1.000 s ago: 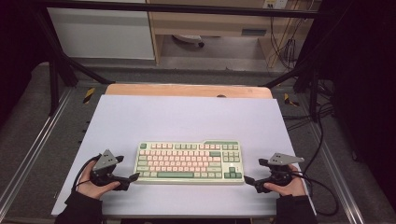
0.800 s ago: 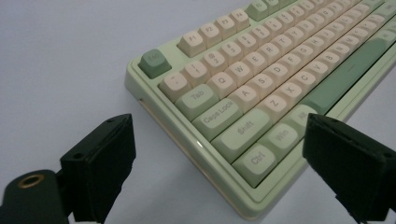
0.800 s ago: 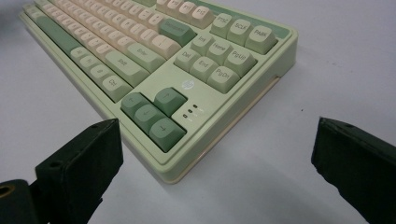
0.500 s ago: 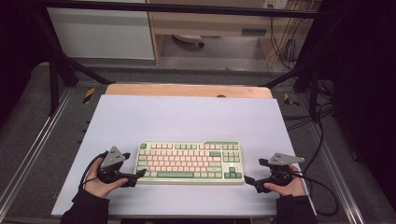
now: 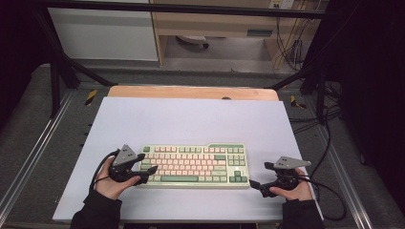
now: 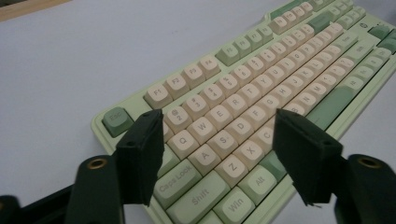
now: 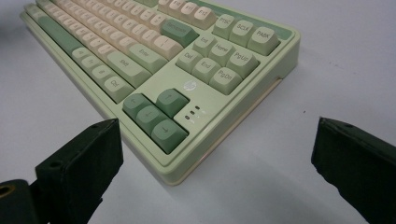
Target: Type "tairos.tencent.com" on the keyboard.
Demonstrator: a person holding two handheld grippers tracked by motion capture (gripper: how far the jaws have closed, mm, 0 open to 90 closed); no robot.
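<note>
Keyboard [image 5: 195,165], green and cream, lies flat near the white table's [image 5: 191,119] front edge. Left claw [image 5: 149,170] hovers over its left-end keys, jaws just narrowing yet apart, pinching nothing. Right claw [image 5: 254,184] sits spread just beside the right end.

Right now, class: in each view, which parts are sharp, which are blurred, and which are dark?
High view: white table evenly lit, surroundings dark. Left gripper view: keyboard legends sharp nearby, softer far off. Right gripper view: arrow keys sharp, black claw pads soft.
</note>
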